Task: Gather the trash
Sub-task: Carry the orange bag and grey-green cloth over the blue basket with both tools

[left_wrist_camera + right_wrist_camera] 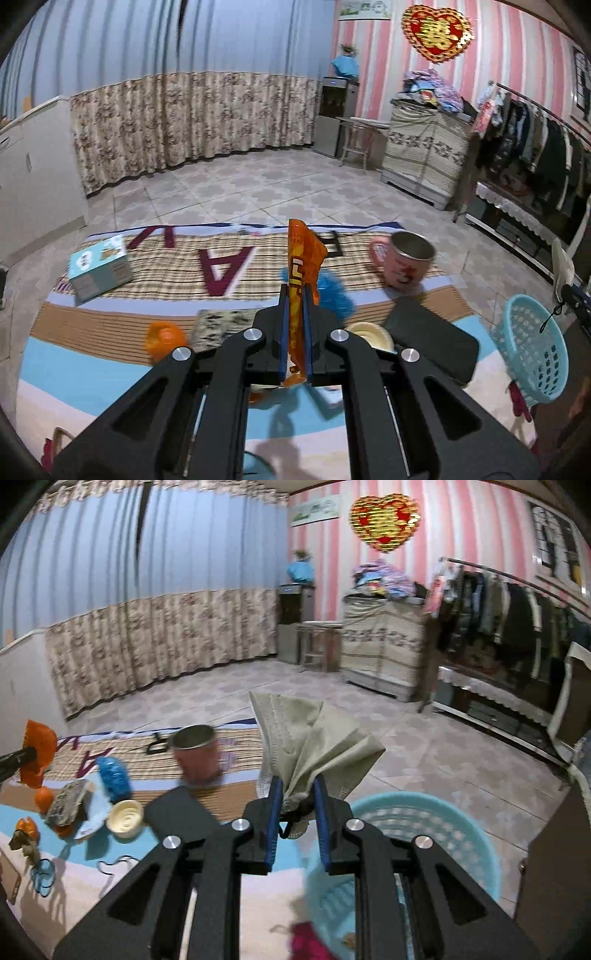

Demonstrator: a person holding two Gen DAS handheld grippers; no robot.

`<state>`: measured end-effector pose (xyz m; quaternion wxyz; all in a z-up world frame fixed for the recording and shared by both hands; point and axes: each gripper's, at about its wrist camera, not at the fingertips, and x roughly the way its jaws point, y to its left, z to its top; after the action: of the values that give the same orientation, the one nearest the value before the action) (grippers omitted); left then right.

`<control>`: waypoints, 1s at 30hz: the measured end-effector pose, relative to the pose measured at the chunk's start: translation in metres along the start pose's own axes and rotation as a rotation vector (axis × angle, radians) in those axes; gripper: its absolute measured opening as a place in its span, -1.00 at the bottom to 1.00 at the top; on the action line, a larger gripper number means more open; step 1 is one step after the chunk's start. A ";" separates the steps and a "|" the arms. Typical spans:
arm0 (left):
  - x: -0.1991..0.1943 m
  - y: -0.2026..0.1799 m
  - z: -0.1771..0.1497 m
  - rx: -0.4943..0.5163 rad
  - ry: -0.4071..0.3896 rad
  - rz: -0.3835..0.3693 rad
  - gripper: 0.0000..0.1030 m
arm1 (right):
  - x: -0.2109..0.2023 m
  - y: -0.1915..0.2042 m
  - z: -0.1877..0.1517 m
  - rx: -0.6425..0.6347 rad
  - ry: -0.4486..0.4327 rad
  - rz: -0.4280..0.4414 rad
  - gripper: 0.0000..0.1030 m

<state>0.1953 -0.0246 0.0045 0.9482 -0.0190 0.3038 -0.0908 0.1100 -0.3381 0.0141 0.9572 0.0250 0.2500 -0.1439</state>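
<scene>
Trash is in both tongs: the right gripper point(298, 794), jaws partly closed, pinches a crumpled grey-green face mask point(314, 734) that stands up out of the tips, directly above the near rim of the light-blue basket point(476, 834) just below and ahead. The left gripper point(295, 295), nearly shut, clamps an upright orange wrapper point(303, 258) over the mat, with the basket well off to its right. Inside the basket only small scraps show.

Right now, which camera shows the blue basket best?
The right wrist view: the blue basket opens just beyond the right gripper, which holds a face mask. In the left wrist view, it sits tilted at the right edge.
</scene>
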 end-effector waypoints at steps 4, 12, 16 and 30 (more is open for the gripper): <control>0.002 -0.034 -0.001 0.039 0.002 -0.043 -0.91 | -0.001 -0.027 -0.004 0.033 0.006 -0.042 -0.65; 0.008 -0.095 -0.015 0.130 0.028 -0.093 -0.91 | 0.004 -0.071 -0.017 0.092 0.025 -0.107 -0.65; 0.010 -0.120 -0.018 0.146 0.038 -0.127 -0.91 | 0.002 -0.081 -0.020 0.100 0.024 -0.129 -0.65; 0.028 -0.231 -0.046 0.210 0.091 -0.328 -0.91 | 0.008 -0.122 -0.039 0.168 0.059 -0.178 -0.65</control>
<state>0.1535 -0.2554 -0.0279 0.9027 0.0350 0.3281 -0.2762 0.0634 -0.4526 -0.0207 0.9274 0.0870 0.2662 -0.2481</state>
